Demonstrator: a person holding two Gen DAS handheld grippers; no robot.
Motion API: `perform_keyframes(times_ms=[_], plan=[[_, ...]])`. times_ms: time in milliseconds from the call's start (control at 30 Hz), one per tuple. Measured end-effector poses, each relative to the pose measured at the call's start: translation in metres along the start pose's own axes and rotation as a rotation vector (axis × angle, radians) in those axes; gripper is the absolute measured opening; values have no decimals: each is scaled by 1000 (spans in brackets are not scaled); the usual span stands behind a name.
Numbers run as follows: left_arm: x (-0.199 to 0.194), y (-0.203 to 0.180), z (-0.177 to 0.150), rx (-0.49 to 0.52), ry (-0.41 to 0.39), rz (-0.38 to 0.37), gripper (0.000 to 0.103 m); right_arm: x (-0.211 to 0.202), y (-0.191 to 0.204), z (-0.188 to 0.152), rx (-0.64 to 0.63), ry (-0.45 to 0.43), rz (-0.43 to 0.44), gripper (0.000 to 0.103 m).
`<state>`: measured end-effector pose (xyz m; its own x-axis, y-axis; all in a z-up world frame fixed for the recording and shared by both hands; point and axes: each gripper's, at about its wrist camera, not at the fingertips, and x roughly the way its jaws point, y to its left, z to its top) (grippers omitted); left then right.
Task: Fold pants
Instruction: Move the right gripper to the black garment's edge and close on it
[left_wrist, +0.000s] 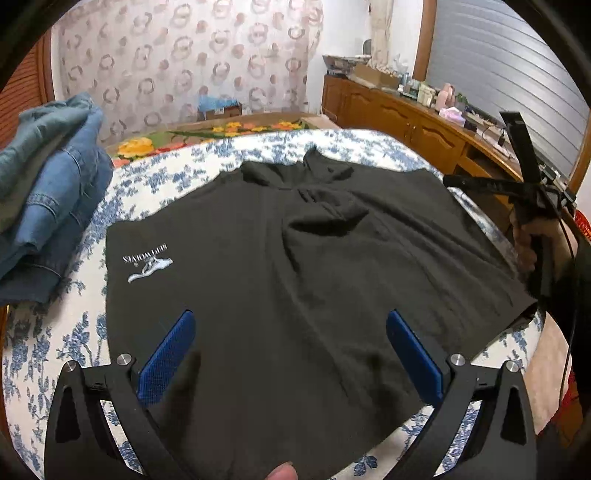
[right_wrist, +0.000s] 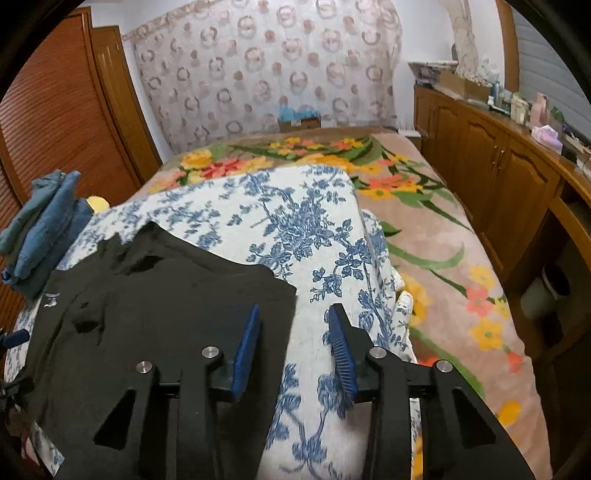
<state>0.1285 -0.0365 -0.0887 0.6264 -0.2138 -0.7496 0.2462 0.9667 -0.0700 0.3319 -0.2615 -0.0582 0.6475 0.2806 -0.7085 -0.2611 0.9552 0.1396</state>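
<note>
Black pants (left_wrist: 295, 258) with a small white logo lie spread flat on a blue-flowered white cloth (left_wrist: 74, 332) on the bed. My left gripper (left_wrist: 291, 332) hovers over the pants' near part, its blue pads wide apart and open with nothing pinched. In the right wrist view the pants (right_wrist: 147, 314) lie at the left. My right gripper (right_wrist: 295, 325) is over their right edge and the flowered cloth (right_wrist: 295, 221). Its pads stand apart, the left one above the black fabric, and grip nothing. At the left wrist view's right edge, a hand (left_wrist: 524, 243) holds the right gripper's black frame.
Folded blue jeans (left_wrist: 48, 192) are piled at the left of the bed, also visible as a denim stack (right_wrist: 44, 229). A flowered blanket (right_wrist: 443, 258) covers the bed's right side. Wooden cabinets (right_wrist: 498, 177) with clutter on top run along the right wall.
</note>
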Motion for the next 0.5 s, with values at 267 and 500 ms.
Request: perform_keyframes(times_ms=[267,500], plan=[[18,-1,-6,7,60,-14,103,-10,22,7,-89,44,-30,35],[24,-3,-10,21,69,0,103,-42,32,-3,-138,-16,-50,4]])
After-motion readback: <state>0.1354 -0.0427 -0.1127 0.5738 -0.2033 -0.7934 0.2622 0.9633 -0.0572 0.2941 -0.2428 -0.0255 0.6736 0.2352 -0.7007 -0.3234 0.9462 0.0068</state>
